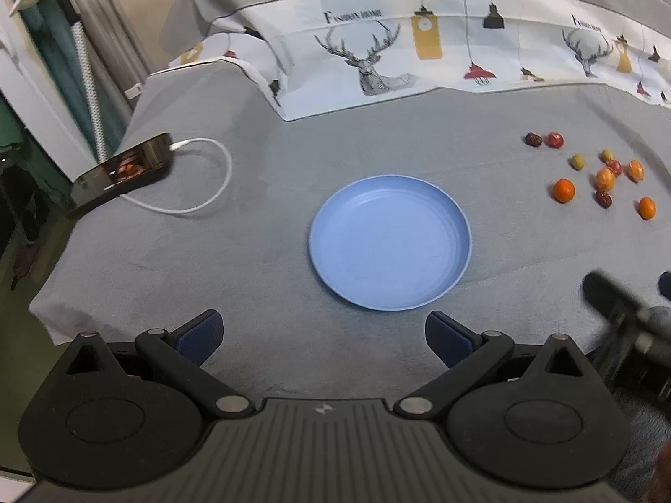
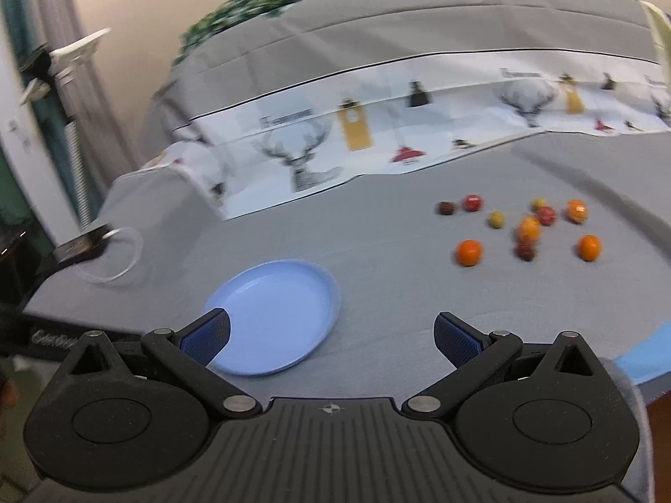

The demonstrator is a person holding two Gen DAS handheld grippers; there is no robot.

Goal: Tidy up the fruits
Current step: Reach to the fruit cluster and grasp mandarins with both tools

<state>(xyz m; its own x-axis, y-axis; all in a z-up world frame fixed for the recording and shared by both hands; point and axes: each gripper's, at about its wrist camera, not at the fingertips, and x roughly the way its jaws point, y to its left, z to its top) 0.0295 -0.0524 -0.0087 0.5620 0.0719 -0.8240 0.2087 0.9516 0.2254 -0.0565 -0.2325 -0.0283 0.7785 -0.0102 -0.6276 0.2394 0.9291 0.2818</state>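
My left gripper [image 1: 323, 337] has its blue pads spread wide with nothing between them; my right gripper [image 2: 331, 337] is spread wide too, and it holds nothing; both hang above the grey cloth [image 1: 251, 260], not touching it.

Just past my left fingers sits the blue plate [image 1: 390, 289], and it has no fruit in it; from the right view the same plate [image 2: 302, 281] lies just ahead and a bit to the left, with one pad in front of its near edge.

I think I am at the very start; no fruit is picked up yet; the next move, I guess, is to reach my right gripper out to the little pile, close softly on one piece, and carry it to the plate.

The fruits [image 2: 528, 226] lie far ahead on the right, well apart from the plate; they are small and round, so they may roll; some are orange, like the nearest orange one [image 2: 469, 252]; some are dark red; a few are yellow-green; the right view is blurry, so I cannot name each kind.

Off to the left lies a phone [image 1: 126, 167] with a white cable [image 1: 209, 193].
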